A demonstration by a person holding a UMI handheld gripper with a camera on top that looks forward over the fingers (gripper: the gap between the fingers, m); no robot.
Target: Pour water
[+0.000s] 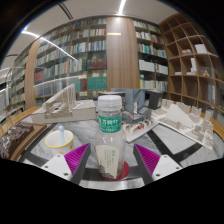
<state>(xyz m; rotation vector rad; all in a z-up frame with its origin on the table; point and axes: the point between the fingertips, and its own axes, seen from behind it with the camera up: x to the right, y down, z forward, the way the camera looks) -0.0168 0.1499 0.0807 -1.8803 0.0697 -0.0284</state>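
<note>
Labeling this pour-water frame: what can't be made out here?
- Bottle base, gripper view: cut off low between the pink pads, so contact with the fingers is unclear.
- Bottle's water level: not readable behind the label.
- Any cup to pour into: none identifiable; the white models on the table are too small to name.

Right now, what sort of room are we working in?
Probably a library or study room: tall wooden bookshelves full of books line the back wall, with open wooden cubby shelves beside them. The clear plastic bottle with a green label stands between the gripper fingers on the cluttered table.
</note>
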